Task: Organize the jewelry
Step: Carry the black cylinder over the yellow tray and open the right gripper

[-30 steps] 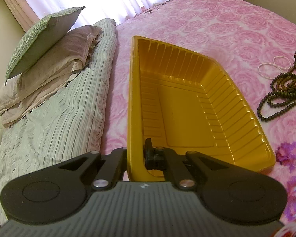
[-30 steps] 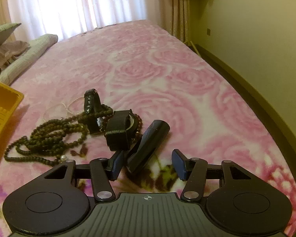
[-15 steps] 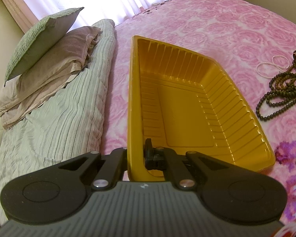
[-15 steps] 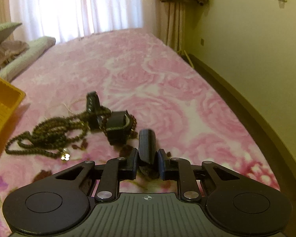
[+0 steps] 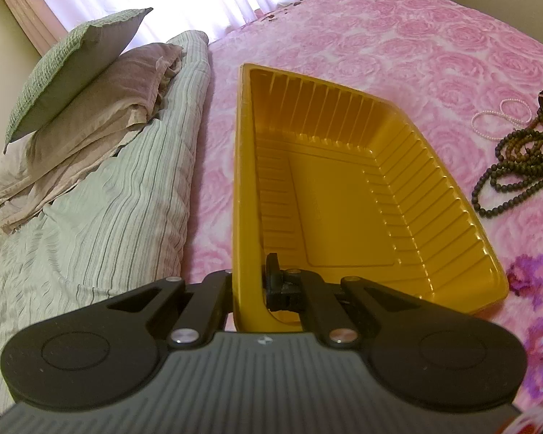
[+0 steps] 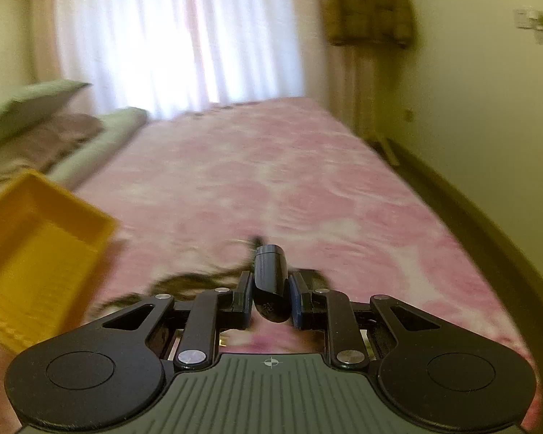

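Since a second ago, our right gripper (image 6: 271, 298) clamps and lifts the black case (image 6: 270, 278); left gripper (image 5: 248, 291) pinches the yellow tray's (image 5: 344, 195) wall, steadying it.

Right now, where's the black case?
Right wrist view: the black case sits clamped in the right tool, low centre, above the pink bedspread, with the yellow tray to its left.

No legible text, labels, brands or numbers in either view; faint marking on the black case (image 6: 270, 282) is unreadable
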Demonstrator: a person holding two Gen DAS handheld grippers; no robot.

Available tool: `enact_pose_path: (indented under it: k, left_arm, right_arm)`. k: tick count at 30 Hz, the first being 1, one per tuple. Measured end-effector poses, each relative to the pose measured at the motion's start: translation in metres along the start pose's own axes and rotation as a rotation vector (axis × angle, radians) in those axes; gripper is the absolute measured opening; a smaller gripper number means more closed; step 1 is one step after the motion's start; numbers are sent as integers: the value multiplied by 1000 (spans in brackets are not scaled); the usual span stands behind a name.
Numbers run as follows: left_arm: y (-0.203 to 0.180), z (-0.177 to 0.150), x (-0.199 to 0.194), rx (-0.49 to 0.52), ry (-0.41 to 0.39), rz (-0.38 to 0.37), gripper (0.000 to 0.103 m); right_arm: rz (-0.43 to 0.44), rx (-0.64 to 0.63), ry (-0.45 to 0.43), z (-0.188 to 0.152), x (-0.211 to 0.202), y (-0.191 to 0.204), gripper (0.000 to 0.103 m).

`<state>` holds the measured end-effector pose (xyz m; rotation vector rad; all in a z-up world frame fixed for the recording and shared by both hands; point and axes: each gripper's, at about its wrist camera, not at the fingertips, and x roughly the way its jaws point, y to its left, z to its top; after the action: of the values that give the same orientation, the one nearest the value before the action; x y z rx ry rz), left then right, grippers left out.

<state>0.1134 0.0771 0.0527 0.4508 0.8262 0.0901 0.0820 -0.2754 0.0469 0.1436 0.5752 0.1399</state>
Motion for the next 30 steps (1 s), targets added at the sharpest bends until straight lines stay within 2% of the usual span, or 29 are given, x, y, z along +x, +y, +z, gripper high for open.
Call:
enact_pose_path:
  k: [9,13,18,24,28,30]
  left_arm:
    - [1,-1,1,2,2,-7,2]
    - [1,-2,2,4,1,-9,2]
    - [3,-3,3,1,2,-15,2]
    - [3,-3,4,-1,2,-17,2]
    - [2,-4,4,-1,3,-20,2]
    - [2,-3,4,-3,2,-20,2]
  right_arm:
    - [362,-62,96,4,49,104,21]
    - [446,-106,135,0,71,142,21]
    - [470,-129,188,-10,96,169,21]
    - [530,-92,252,-20,106,175,21]
    - [501,-60,242,-20,103,158,34]
    - [470,-44,233,-20,97,143,38]
